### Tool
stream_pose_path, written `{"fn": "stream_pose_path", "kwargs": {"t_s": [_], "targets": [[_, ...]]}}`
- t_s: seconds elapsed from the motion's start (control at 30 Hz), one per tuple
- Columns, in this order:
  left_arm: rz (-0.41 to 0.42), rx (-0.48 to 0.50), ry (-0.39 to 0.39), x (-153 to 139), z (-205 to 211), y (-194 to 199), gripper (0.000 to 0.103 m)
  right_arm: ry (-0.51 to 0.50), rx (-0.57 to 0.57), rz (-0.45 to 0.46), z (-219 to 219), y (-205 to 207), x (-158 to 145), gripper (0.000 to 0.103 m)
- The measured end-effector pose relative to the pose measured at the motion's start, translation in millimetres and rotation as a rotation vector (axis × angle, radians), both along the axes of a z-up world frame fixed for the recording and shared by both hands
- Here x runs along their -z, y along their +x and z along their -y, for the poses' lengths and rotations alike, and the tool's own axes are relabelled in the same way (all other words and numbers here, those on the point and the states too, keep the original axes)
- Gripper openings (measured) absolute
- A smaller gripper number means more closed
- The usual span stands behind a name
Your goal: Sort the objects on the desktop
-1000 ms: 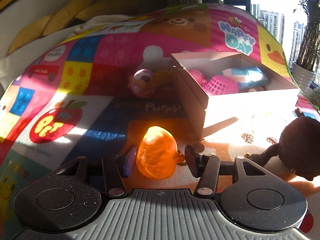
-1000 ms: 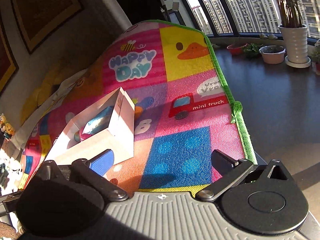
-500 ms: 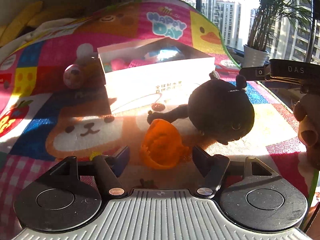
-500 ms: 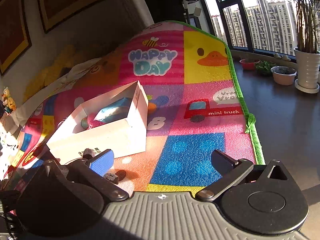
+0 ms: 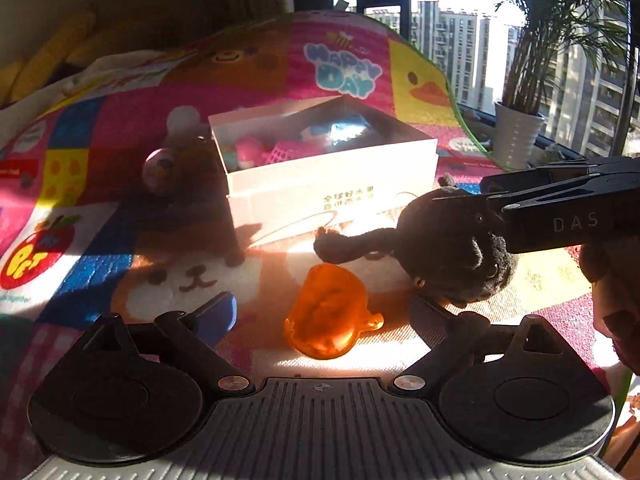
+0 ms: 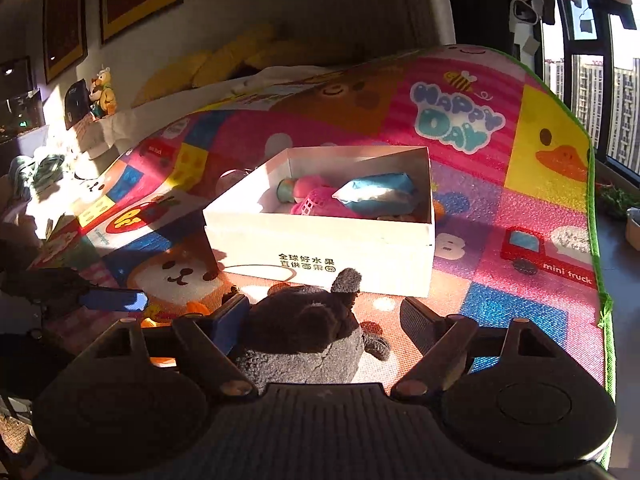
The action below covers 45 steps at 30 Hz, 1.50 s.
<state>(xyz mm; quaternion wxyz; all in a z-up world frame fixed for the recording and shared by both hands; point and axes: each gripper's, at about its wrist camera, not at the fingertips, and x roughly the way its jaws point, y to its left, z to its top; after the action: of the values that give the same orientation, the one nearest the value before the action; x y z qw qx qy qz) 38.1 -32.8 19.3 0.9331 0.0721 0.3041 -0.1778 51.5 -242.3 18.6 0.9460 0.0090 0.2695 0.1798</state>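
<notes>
The orange toy (image 5: 328, 312) lies on the play mat (image 5: 120, 160), right between the fingers of your left gripper (image 5: 324, 316). Those fingers have just been opening. They stand wide apart now and do not touch the toy. One blue pad is on the toy's left and one dark pad is on its right.

To the left and further back, a small round toy (image 5: 160, 166) sits in the shade beside the white box (image 5: 332, 184). The box is open on top. Inside it you can see a pink net ball (image 6: 316, 202), a blue pack (image 6: 376, 188) and something pink and round.

In front of the box lies the dark plush toy (image 5: 452, 248), just right of the orange toy. One thin plush arm reaches out over the orange toy's top.

Your right gripper (image 6: 320, 320) is around the plush toy. Its fingers have just been closing. The blue pad on the left is against the plush. The dark pad on the right is still apart from it, so the plush is not clamped.

On the far right a potted plant (image 5: 516, 136) stands by the window.
</notes>
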Motion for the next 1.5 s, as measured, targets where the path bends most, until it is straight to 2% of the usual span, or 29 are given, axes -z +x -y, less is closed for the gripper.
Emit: {"fn": "stream_pose_path", "kwargs": {"t_s": [0.1,0.2,0.3,0.43,0.53,0.67,0.8,0.9,1.03,1.1,1.17,1.23,1.27,1.5], "targets": [[0.002,0.001,-0.002,-3.2,2.4,0.8,0.097,-0.002,0.064,0.024,22.9,-7.3,-4.1,0.084],[0.006,0.021,0.002,-4.7,9.9,1.8,0.098,-0.029,0.141,0.057,45.3,-14.6,-4.2,0.091],[0.019,0.047,0.013,-6.3,20.8,1.6,0.100,-0.065,0.217,0.072,61.4,-18.0,-1.1,0.093],[0.032,0.073,0.020,-8.6,30.9,1.7,0.100,-0.105,0.296,0.046,77.6,-18.6,6.0,0.094],[0.028,0.073,0.025,-7.0,32.5,3.5,0.101,-0.096,0.321,0.023,88.1,-19.5,9.0,0.094],[0.009,0.052,0.031,-1.6,28.5,5.6,0.101,-0.009,0.296,0.031,91.9,-25.7,-1.4,0.094],[-0.009,0.031,0.023,2.4,20.9,5.0,0.101,0.038,0.181,0.057,70.5,-29.3,-13.0,0.099],[-0.024,0.018,0.015,5.0,14.1,3.9,0.101,0.036,0.112,0.033,49.3,-23.5,-8.0,0.100],[-0.037,0.006,0.005,6.4,5.0,0.0,0.101,0.016,0.108,-0.024,30.0,-9.9,9.8,0.099],[-0.050,-0.001,0.000,7.9,0.4,-1.9,0.101,0.017,0.119,-0.054,27.4,-6.0,18.0,0.096],[-0.059,-0.008,-0.003,9.7,-2.3,-3.1,0.101,0.012,0.118,-0.072,26.7,-4.2,22.8,0.087],[-0.065,-0.013,-0.007,11.4,-3.7,-3.4,0.101,0.008,0.125,-0.075,27.3,-4.4,23.9,0.072],[-0.070,-0.015,-0.008,12.6,-3.8,-3.0,0.101,0.009,0.125,-0.074,28.1,-4.1,23.9,0.069],[-0.075,-0.022,0.017,14.3,-3.3,-2.3,0.102,0.025,0.126,-0.075,30.5,-4.2,27.2,0.069]]}}
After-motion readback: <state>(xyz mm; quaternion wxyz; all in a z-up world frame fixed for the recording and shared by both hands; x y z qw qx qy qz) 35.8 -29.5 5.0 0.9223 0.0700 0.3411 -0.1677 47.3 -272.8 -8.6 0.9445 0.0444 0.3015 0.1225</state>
